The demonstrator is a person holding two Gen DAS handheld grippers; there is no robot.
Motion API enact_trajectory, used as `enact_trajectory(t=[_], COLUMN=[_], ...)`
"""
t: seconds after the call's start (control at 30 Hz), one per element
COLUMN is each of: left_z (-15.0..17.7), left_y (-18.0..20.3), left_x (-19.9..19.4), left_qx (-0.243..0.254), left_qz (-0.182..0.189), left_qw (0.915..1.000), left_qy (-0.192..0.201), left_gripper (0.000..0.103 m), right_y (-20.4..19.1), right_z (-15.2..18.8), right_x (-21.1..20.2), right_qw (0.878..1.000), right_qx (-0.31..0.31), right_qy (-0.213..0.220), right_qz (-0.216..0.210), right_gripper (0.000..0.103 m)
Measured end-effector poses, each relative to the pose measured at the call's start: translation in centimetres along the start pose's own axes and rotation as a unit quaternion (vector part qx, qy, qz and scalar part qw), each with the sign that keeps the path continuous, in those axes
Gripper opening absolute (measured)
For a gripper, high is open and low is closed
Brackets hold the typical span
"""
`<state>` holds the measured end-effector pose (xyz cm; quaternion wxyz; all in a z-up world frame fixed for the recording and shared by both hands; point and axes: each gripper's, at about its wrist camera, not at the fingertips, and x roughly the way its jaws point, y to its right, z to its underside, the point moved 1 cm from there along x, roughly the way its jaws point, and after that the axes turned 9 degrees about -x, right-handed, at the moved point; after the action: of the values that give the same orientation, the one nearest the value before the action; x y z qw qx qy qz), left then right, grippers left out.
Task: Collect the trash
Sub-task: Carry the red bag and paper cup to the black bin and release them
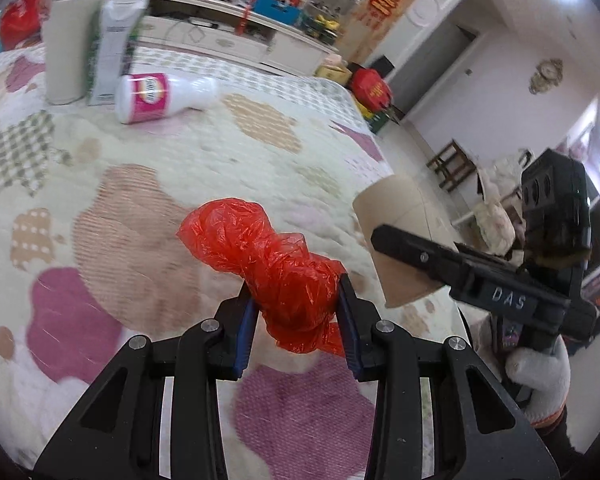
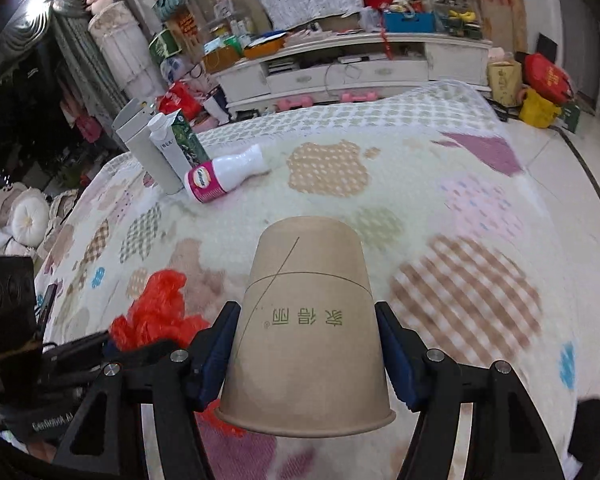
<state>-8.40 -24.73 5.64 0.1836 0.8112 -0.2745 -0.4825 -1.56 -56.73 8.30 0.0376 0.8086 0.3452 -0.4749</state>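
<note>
A: The fingers first. The left gripper [image 1: 296, 304] has its two blue pads pressed into a crumpled red plastic bag [image 1: 268, 264], closed as far as the wad allows, and carries it above the patterned blanket [image 1: 148, 160]. The right gripper [image 2: 306, 352] is clamped around a brown paper cup [image 2: 306, 320], one pad on each side of its wall, mouth toward the camera and base pointing away.

B: So both pieces are off the surface?

A: It looks that way. From the left wrist view the cup hangs in the air just to the right of the bag, near it but not touching.

B: What is left lying about?

A: Farther across the blanket a white bottle with a pink label [image 2: 224, 178] lies on its side. Just behind it stand a green-and-white carton [image 2: 178, 142] and a tall pale cylinder [image 2: 148, 148], close together. I cannot tell whether those two count as trash.

B: And a bin?

A: That cylinder may be one, but I can't say. By my reckoning two items are picked up and none dropped off; the bottle at least remains.
</note>
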Motion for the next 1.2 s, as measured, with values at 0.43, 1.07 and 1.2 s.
enact_trajectory(t=[0.43, 1.07, 1.2], left_z=[4.5, 7.8, 8.4], left_y=[7.6, 15.8, 17.3], left_x=[1.6, 5.9, 6.9], left_qx=[0.072, 0.137, 0.144], left_qz=[0.025, 0.055, 0.068], left_qw=[0.9965, 0.9863, 0.9835], left_qy=[-0.034, -0.074, -0.085], left_gripper=[0.035, 0.035, 0.035], right_y=[4.0, 10.7, 12.9], right_z=[8.0, 13.5, 14.8], right_x=[-6.8, -13.1, -14.5], right_qw=[0.998, 0.988, 0.984], right_qx=[0.052, 0.123, 0.141], right_qy=[0.020, 0.044, 0.047], right_qz=[0.032, 0.081, 0.100], right_gripper=[0.065, 0.065, 0.065])
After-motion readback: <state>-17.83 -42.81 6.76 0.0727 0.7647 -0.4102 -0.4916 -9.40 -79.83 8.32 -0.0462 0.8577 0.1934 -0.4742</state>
